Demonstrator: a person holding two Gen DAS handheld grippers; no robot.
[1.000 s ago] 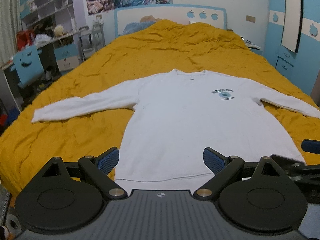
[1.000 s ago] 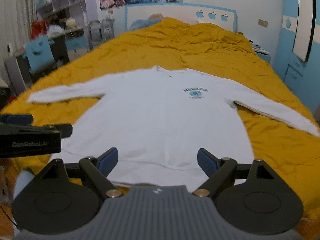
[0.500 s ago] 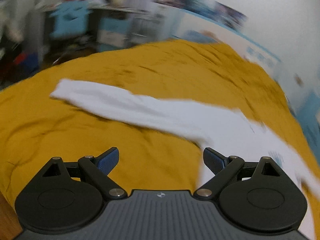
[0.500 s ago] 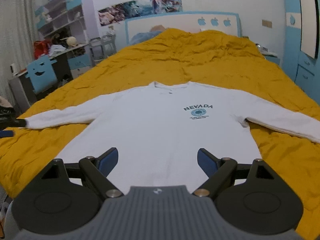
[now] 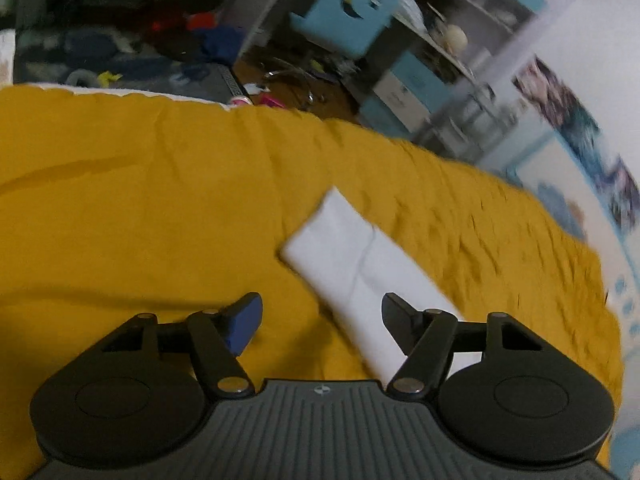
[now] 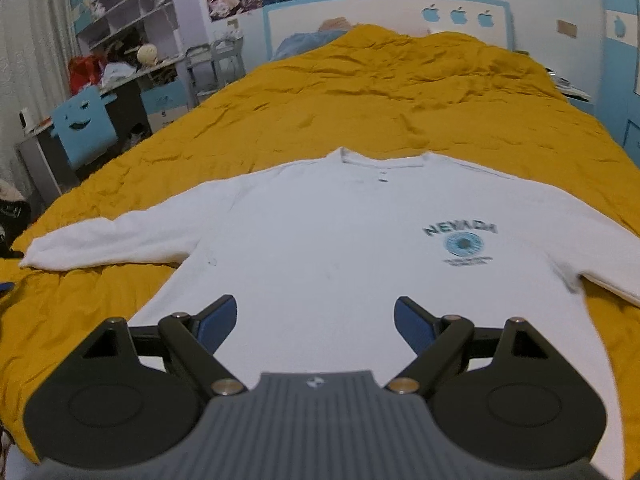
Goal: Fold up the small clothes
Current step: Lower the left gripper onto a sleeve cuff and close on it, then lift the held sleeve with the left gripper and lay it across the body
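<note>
A white long-sleeved sweatshirt [image 6: 340, 248] with a blue NEVADA print [image 6: 460, 236] lies flat, front up, on the yellow bedspread [image 6: 360, 104]. Its left sleeve [image 6: 104, 240] stretches toward the bed's left side. In the left wrist view the cuff end of that sleeve [image 5: 352, 256] lies just ahead of my left gripper [image 5: 320, 316] and runs under the right finger. The left jaws are closing, and the pads do not touch the cloth. My right gripper [image 6: 316, 316] is open over the lower body of the sweatshirt, holding nothing.
A blue chair [image 6: 82, 120] with a face cut-out, a desk and cluttered shelves [image 6: 120, 20] stand left of the bed. The floor beyond the bed's edge [image 5: 160, 96] is littered. A blue-and-white headboard [image 6: 380, 12] closes the far end, with blue cabinets at right.
My left gripper swung left from the sweatshirt's hem to the left sleeve's cuff, rolling as it went, and its jaws have narrowed. The right gripper moved in closer over the sweatshirt's body.
</note>
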